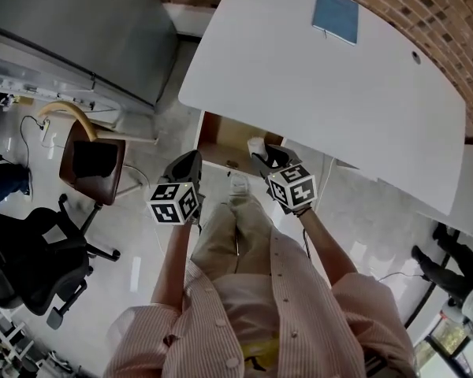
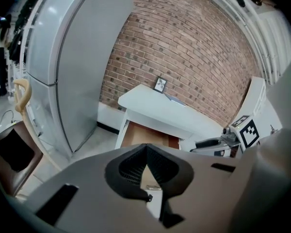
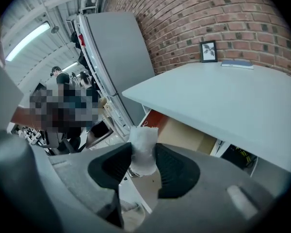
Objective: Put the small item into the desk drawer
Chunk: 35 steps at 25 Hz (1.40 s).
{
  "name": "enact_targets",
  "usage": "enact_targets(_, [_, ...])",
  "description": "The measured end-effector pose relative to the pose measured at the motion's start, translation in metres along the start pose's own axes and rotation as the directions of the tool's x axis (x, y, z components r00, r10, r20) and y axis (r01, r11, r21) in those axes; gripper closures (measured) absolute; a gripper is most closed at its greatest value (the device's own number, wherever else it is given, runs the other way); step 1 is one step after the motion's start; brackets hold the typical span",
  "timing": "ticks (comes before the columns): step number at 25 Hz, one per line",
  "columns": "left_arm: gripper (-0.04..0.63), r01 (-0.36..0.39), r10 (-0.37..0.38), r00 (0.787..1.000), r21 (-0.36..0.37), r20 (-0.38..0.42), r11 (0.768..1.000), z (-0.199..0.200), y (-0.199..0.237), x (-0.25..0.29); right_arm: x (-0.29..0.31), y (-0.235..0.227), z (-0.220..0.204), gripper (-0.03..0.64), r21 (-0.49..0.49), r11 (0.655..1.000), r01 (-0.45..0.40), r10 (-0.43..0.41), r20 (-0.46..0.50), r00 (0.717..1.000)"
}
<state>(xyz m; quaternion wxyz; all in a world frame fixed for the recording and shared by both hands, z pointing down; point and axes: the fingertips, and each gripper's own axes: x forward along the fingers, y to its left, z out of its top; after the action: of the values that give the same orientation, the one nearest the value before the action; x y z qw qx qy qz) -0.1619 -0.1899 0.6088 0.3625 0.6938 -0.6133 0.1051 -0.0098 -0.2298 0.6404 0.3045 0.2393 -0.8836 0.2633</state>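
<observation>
White small item [image 3: 143, 139] sits pinched in my right gripper [image 3: 143, 160], centre frame, just short of the open desk drawer [image 3: 184, 132]; my left gripper [image 2: 146, 154] is closed on nothing; pickup looks done, placing and release are left.

This is an office. A white desk [image 1: 323, 77] stands against a brick wall [image 1: 426, 10]. Left of the desk are a tall grey cabinet [image 1: 79, 22] and a black swivel chair [image 1: 31, 266].

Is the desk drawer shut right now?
No, the head view shows the desk drawer pulled out from under the white desk, with its brown inside on show.
</observation>
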Motion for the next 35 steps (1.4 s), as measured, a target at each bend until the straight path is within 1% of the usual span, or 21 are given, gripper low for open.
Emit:
enact_targets(6, [0.597, 0.017, -0.018, 0.999, -0.01, -0.042, 1.0, -0.016, 0.009, 0.024, 0.037, -0.007, -0.008, 0.462, -0.027, 1.0, -0.002, 0.0, -0.056, 0.998])
enact_targets(11, [0.597, 0.042, -0.043, 0.997, -0.023, -0.065, 0.999, -0.036, 0.018, 0.045, 0.074, -0.009, -0.025, 0.462, -0.06, 0.998, -0.003, -0.004, -0.104, 0.995])
enact_targets(17, [0.597, 0.062, -0.065, 0.995, -0.03, -0.075, 0.998, -0.047, 0.027, 0.072, 0.113, -0.02, -0.037, 0.462, -0.108, 0.994, 0.002, -0.019, -0.149, 0.989])
enact_targets(23, [0.597, 0.06, -0.064, 0.994, -0.047, -0.091, 0.997, -0.06, 0.036, 0.093, 0.145, -0.028, -0.047, 0.462, -0.149, 0.989, 0.005, -0.034, -0.191, 0.981])
enact_targets(31, [0.597, 0.054, -0.06, 0.992, -0.057, -0.114, 0.997, -0.074, 0.047, 0.113, 0.182, -0.04, -0.069, 0.462, -0.199, 0.979, 0.03, -0.079, -0.245, 0.966])
enact_targets(35, [0.597, 0.052, -0.06, 0.991, -0.062, -0.121, 0.997, -0.08, 0.051, 0.118, 0.197, -0.042, -0.08, 0.462, -0.208, 0.978, 0.024, -0.083, -0.279, 0.957])
